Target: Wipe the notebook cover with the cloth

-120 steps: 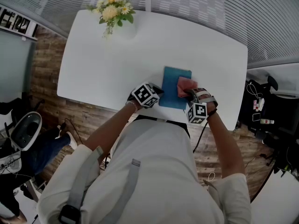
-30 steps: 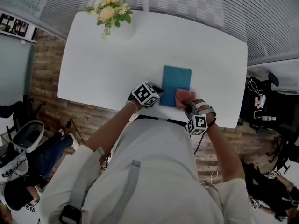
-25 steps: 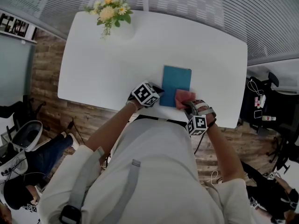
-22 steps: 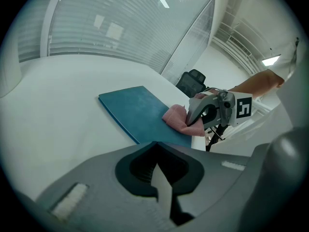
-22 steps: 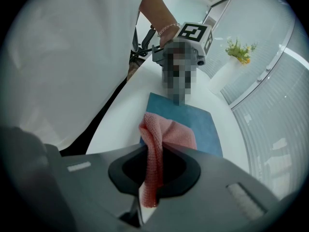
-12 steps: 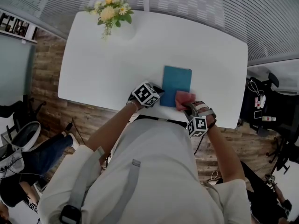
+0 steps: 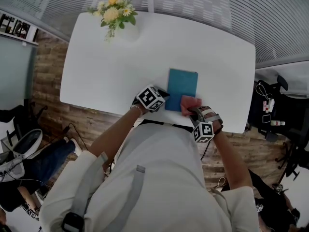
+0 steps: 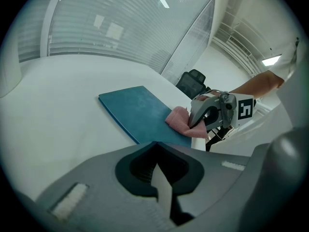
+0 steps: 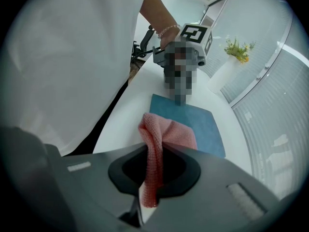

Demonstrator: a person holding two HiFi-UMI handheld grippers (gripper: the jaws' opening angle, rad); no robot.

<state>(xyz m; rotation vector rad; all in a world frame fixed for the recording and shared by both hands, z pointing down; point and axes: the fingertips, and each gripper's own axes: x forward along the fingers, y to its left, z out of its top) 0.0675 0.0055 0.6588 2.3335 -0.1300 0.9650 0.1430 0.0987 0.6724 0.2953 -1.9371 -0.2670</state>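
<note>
A teal notebook (image 7: 182, 85) lies flat near the front edge of the white table (image 7: 120, 62). A pink cloth (image 7: 189, 104) rests on its near right corner and partly on the table, with my right gripper (image 7: 193, 111) shut on it. In the right gripper view the cloth (image 9: 166, 137) hangs down between the jaws, in front of the notebook (image 9: 198, 122). My left gripper (image 7: 165, 95) sits at the notebook's near left corner with its jaws together. In the left gripper view the notebook (image 8: 137, 111) runs under my left gripper (image 8: 161, 192), so that corner is hidden.
A white vase of yellow flowers (image 7: 115, 13) stands at the table's far left corner. The table's front edge (image 7: 145, 117) runs just under both grippers. A dark office chair (image 7: 270, 105) stands to the right of the table.
The right gripper and the cloth have slid from the middle of the cover to its near right corner. The left gripper and the notebook have stayed in place.
</note>
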